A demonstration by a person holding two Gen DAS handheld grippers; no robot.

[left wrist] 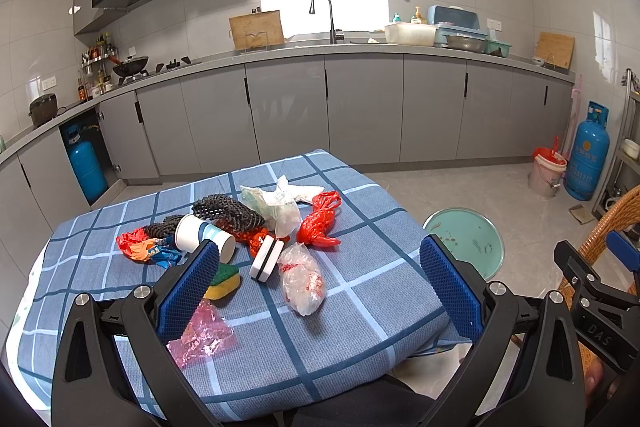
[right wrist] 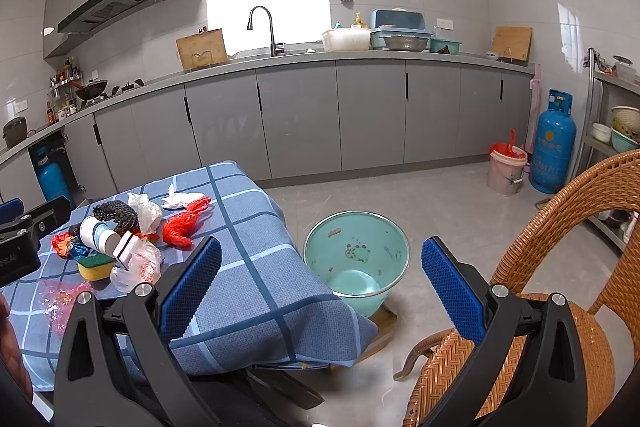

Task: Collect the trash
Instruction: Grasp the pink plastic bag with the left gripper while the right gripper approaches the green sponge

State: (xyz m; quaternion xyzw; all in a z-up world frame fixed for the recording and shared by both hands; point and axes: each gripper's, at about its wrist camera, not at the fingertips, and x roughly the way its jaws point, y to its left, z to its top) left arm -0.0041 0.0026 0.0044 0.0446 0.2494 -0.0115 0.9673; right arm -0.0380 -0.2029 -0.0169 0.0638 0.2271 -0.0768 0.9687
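Honestly, both tools were spread wide and empty: left tool [left wrist: 320, 279] over the worktop [left wrist: 360, 247], right tool [right wrist: 320, 283] nearer the green bin [right wrist: 356, 259] on the floor to the right. Trash sat piled at the worktop's left-middle. Rough count: one paper cup [left wrist: 202, 237], one sponge [left wrist: 224, 281], one clear bag [left wrist: 302, 281], one pink wrapper [left wrist: 204, 335], two red bags. Flimsy plastic could've slipped from the pads, and the cup could've rolled off.
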